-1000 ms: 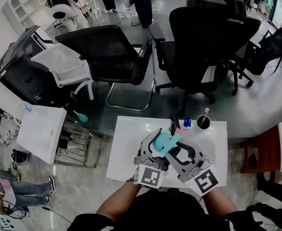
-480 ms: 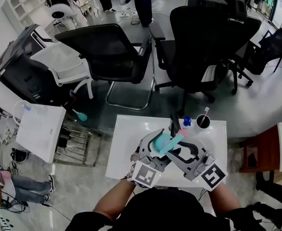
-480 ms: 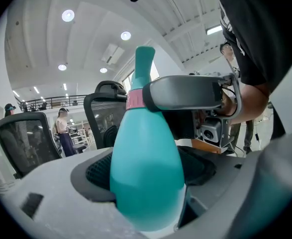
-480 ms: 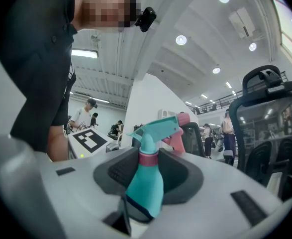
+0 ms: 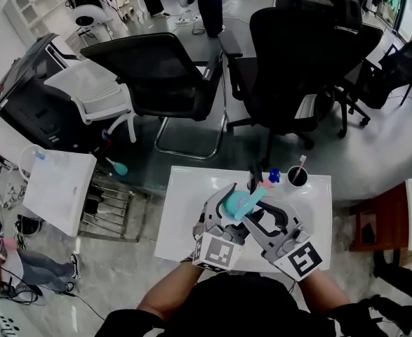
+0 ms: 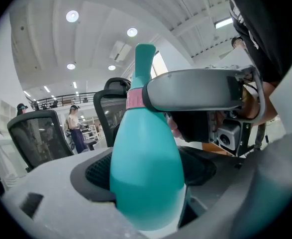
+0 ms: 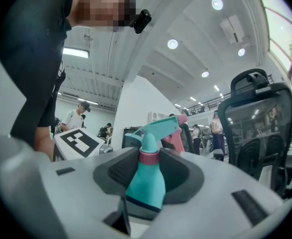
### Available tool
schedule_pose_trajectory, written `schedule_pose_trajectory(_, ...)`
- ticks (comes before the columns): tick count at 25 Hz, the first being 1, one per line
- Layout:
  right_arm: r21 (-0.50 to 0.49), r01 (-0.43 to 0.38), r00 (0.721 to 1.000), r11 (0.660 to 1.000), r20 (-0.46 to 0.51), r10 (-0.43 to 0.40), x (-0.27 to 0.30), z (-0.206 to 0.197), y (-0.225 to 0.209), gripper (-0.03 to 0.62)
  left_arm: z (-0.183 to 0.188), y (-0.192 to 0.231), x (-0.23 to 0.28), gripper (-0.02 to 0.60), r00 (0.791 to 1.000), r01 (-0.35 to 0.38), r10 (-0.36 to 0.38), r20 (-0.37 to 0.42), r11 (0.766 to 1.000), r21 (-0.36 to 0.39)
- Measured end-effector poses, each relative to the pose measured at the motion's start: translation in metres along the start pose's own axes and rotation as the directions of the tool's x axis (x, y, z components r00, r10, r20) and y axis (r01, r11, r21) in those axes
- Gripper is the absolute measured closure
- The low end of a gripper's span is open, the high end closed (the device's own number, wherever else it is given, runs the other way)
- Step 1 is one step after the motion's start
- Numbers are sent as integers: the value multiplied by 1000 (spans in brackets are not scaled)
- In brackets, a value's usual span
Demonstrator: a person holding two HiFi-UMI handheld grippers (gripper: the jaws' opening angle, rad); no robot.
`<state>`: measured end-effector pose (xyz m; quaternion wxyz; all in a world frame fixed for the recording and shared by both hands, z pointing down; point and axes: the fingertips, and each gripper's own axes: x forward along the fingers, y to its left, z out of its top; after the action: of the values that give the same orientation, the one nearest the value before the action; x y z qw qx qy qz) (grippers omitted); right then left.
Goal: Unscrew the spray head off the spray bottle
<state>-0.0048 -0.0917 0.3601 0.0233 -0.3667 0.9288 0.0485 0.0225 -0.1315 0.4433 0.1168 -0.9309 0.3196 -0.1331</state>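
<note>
Step in hand, as I read it: the unscrewing itself, with both grippers set on the bottle. The spray bottle (image 5: 236, 203) was held in the air above the middle of the white table (image 5: 184, 220), tilted, head toward the table's far side.

The left gripper (image 6: 146, 183) had its 2 jaws clamped on the fat lower body. The right gripper (image 7: 148, 168) had its jaws closed on the pink collar (image 7: 148, 157) just below the spray head (image 7: 158, 128). The head sat on the neck and no gap showed, so it was probably not yet loose.

Next move likely calls for the right gripper to twist the collar while the left keeps the body from turning, then re-grip and repeat.

- Body: smooth glossy teal plastic, pear-shaped, narrowing to a slim neck, likely slippery under the pads.
- Collar: a short pink ring.
- Head: teal, angular, with a pink trigger (image 7: 174, 139).
- Jaw pads: dark, textured, curved.

A black cup (image 5: 297, 178) stood at the table's far right edge.
</note>
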Motion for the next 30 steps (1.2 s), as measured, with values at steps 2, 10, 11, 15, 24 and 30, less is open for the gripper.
schedule_pose_trajectory(2, 6, 32, 999, 999, 1, -32, 2, 0, -1, 446, -3, 3, 1, 184, 1000, -25, 25, -16, 1000, 6)
schedule_pose_trajectory(10, 24, 22, 1000, 999, 1, -22, 10, 1, 1, 404, 7, -5, 0, 184, 1000, -10, 10, -1, 1000, 24)
schedule_pose_trajectory(11, 14, 23, 1000, 1000, 3, -23, 10, 1, 2, 416, 9, -5, 0, 184, 1000, -9, 9, 3, 1000, 26)
schedule_pose_trajectory(15, -3, 3, 1000, 1000, 17, -3, 9, 4, 3, 431, 8, -4, -1, 184, 1000, -2, 2, 4, 999, 50)
schedule_pose_trajectory(24, 21, -70, 998, 997, 8, 70, 5, 7, 6, 450, 11, -14, -4, 186, 997, 73, -73, 34, 997, -2)
schedule_pose_trajectory(30, 38, -141, 990, 989, -13, 141, 2, 6, 9, 451, 10, -22, -7, 187, 986, 160, -160, 36, 987, 2)
